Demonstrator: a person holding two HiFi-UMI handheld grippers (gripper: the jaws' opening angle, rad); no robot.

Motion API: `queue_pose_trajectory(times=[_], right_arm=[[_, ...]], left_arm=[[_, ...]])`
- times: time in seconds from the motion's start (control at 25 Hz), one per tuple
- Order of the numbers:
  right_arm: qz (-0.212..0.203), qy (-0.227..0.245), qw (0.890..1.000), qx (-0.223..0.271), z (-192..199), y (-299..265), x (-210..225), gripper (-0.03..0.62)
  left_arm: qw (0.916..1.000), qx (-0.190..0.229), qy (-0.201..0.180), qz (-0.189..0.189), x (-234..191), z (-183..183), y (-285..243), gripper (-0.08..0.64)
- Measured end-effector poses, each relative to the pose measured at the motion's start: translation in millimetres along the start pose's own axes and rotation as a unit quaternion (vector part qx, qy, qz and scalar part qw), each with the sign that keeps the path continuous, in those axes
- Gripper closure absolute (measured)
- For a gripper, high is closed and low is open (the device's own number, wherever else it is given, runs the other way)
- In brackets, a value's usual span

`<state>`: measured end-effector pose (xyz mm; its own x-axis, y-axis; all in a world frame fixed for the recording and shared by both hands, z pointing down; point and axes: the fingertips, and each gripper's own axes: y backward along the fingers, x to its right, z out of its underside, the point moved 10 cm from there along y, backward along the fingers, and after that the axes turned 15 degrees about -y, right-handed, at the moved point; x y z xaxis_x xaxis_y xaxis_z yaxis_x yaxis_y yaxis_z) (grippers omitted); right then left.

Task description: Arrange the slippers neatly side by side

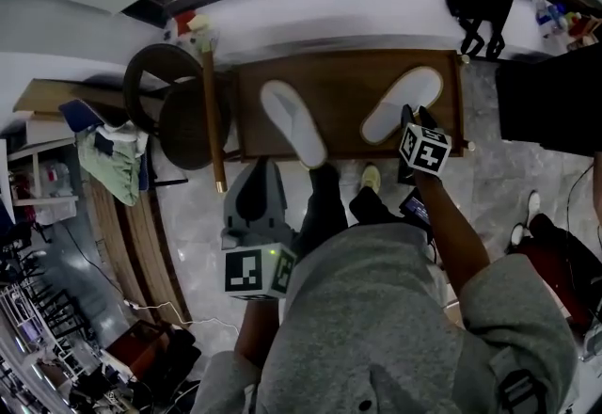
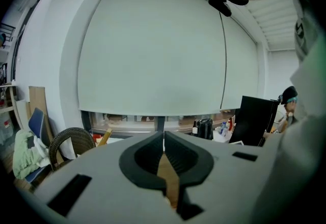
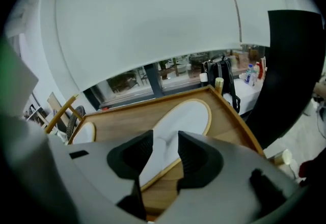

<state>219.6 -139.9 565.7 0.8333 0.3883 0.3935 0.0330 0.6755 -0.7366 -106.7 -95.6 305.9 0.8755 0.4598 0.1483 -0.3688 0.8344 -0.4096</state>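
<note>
Now the right gripper is hovering open and empty over the soft, light right-hand slipper, likely best pinched at its rim.

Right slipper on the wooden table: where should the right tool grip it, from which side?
Probably its near end, from the person's side: the slipper lies flat and slanted, that end nearest the table's front edge, under the open right tool.

A white slipper framed by the right claw

The jaws are held apart; the white slipper is seen between them, laid on the wooden counter; a second slipper is glimpsed far left.
</note>
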Motion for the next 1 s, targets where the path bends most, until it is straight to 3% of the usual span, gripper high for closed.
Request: queue_pose_trajectory(times=[0.2,0.24,0.36,0.68,1.0], right_arm=[[0.045,-0.046,0.998,-0.001,1,-14,-1,0.456],[0.061,-0.046,0.997,0.0,-1,-15,-1,0.528],[0.071,-0.039,0.997,0.003,-3,-16,-5,0.554],[0.005,-0.036,0.999,0.002,-11,-4,-35,0.558],[-0.082,0.004,0.995,-0.052,-9,9,-83,0.558]], left_arm=[[0.9999,-0.004,-0.008,-0.011,-7,-1,5,0.54],[0.9999,-0.004,-0.007,-0.014,-9,-1,6,0.54],[0.9998,-0.007,-0.006,-0.018,-13,1,8,0.54],[0.9999,0.004,0.0,-0.012,-17,3,7,0.54],[0.9997,0.004,0.015,-0.019,-13,13,14,0.54]])
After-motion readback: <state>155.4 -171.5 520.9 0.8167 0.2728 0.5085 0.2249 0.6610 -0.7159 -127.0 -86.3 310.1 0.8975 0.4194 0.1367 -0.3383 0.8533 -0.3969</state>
